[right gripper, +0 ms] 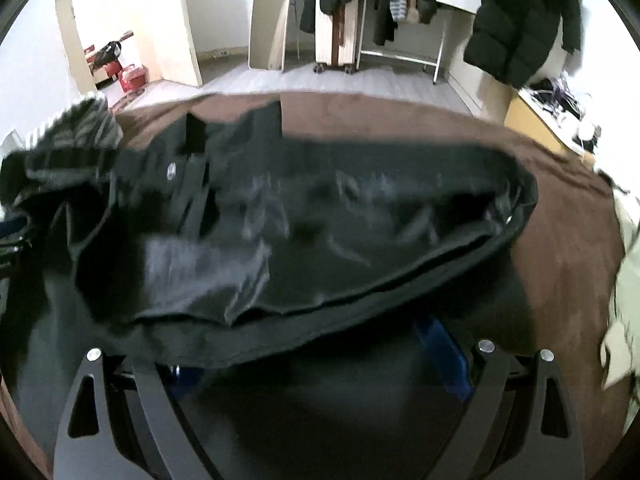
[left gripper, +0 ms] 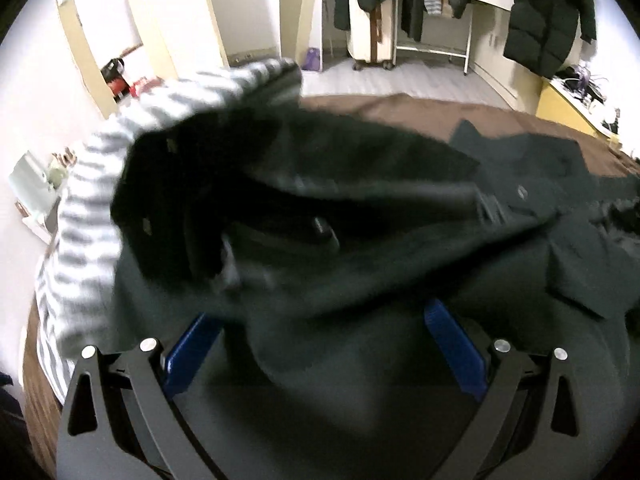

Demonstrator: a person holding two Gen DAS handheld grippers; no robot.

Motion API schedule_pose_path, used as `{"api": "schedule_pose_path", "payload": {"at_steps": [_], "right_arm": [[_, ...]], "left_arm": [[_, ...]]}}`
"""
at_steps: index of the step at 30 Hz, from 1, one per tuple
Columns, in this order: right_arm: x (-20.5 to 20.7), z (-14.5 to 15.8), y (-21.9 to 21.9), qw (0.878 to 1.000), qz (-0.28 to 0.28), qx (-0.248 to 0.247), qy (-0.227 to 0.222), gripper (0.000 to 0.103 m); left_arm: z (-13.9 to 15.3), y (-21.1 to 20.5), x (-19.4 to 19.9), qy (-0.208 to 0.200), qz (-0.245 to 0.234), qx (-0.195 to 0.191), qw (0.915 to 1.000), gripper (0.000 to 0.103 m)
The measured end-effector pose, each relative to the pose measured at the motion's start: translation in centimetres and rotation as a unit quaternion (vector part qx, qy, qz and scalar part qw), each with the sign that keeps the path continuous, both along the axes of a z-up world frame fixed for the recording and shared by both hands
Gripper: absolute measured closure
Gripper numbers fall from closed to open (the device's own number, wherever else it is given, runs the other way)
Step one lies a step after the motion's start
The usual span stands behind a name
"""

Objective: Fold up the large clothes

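A large black garment (left gripper: 360, 240) lies bunched on a brown bed cover (left gripper: 420, 116). It drapes over my left gripper (left gripper: 324, 320), whose blue fingers (left gripper: 452, 344) stand wide apart with cloth over the gap. In the right wrist view the same black garment (right gripper: 300, 232) shows a folded edge, a shiny lining and a metal button. It covers my right gripper (right gripper: 316, 344), and its blue fingers (right gripper: 444, 356) are also spread apart. The fingertips are hidden under the cloth in both views.
A grey-and-white striped garment (left gripper: 80, 232) lies at the left of the bed (right gripper: 568, 232). A pale cloth (right gripper: 624, 300) sits at the bed's right edge. Beyond the bed are a clothes rack (left gripper: 432, 12), hanging dark coats (right gripper: 520, 24), and a yellow cabinet (left gripper: 560, 104).
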State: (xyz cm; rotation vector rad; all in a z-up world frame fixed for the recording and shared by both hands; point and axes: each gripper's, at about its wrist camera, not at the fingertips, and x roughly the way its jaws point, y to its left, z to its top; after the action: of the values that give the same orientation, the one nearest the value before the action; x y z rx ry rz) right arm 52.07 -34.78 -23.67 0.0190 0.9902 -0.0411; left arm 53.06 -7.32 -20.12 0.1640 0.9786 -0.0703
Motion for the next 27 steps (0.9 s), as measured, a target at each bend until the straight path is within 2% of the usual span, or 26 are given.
{"api": "schedule_pose_path", "payload": {"at_steps": [5, 10, 13, 18, 21, 24, 27], "right_arm": [[3.6, 1.1, -0.2, 1.000, 0.000, -0.020, -0.018, 0.012], [6.6, 0.7, 0.0, 0.998, 0.011, -0.061, -0.010, 0.012], [7.3, 0.4, -0.7, 0.999, -0.010, -0.046, -0.005, 0.012], [9.2, -1.0, -1.7, 0.998, -0.033, -0.051, 0.017, 0.012], [10.3, -2.0, -2.7, 0.997, -0.048, -0.049, 0.036, 0.006], [10.6, -3.5, -4.1, 0.995, -0.066, -0.046, 0.060, 0.006], [10.3, -4.7, -5.7, 0.994, -0.084, -0.023, 0.073, 0.006]], "left_arm": [[0.2, 0.5, 2.4, -0.015, 0.016, 0.002, 0.9998, 0.006], [0.8, 1.2, 4.1, -0.020, 0.035, -0.013, 0.9991, 0.006], [1.0, 1.3, 4.9, -0.014, 0.045, -0.021, 0.9987, 0.006], [0.4, 1.5, 6.8, 0.006, 0.041, 0.004, 0.9991, 0.006], [0.3, 2.4, 7.9, 0.019, 0.049, -0.011, 0.9985, 0.006], [0.0, 2.9, 9.1, 0.036, 0.068, -0.033, 0.9965, 0.006], [-0.7, 2.7, 10.1, 0.059, 0.075, -0.025, 0.9951, 0.006]]}}
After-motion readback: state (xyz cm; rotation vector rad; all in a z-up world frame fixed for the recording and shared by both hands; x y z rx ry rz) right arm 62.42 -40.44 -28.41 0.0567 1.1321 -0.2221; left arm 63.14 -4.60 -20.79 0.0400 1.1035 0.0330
